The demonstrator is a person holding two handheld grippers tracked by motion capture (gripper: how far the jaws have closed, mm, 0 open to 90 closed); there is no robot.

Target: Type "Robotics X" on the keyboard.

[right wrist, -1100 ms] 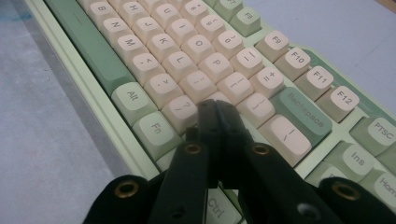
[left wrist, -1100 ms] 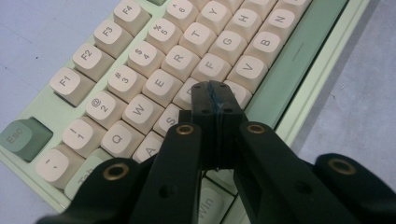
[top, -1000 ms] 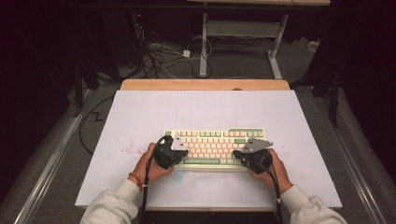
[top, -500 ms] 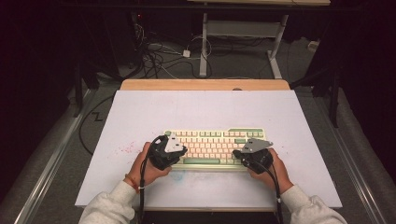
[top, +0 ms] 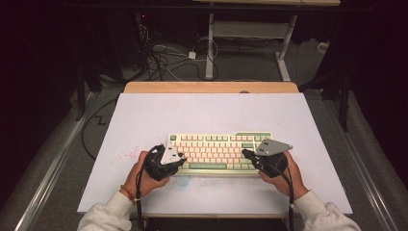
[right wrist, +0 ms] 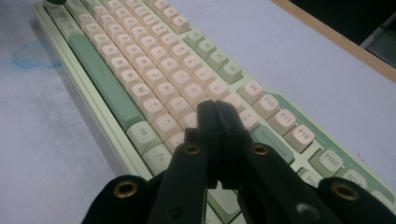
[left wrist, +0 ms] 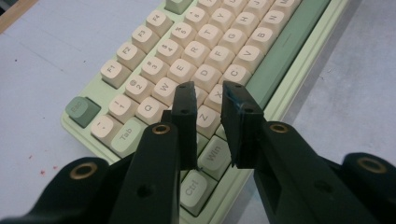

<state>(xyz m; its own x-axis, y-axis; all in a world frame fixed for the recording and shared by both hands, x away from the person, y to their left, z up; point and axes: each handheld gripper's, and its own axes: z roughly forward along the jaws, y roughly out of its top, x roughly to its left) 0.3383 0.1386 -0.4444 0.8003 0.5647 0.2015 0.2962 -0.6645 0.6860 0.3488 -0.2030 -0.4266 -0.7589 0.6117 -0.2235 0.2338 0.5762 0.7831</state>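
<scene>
On the left we hold the left tongs [left wrist: 208,95] over the keyboard's [top: 219,151] left end, above the A and Z keys; their jaws have just been opening, now slightly spread with nothing between them. The keyboard lies on the white desk [top: 207,113], near its front edge. At its right end, our right tongs [right wrist: 217,112] are pressed together, empty.

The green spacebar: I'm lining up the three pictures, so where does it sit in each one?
High view: the spacebar lies in the keyboard's near row, midway between both grippers.
Left gripper view: the green bar runs down from upper right, beyond the right jaw.
Right gripper view: it runs from upper left toward centre, left of the jaws.
Shared landmark: the pale green keyboard frame edge beside it.
</scene>
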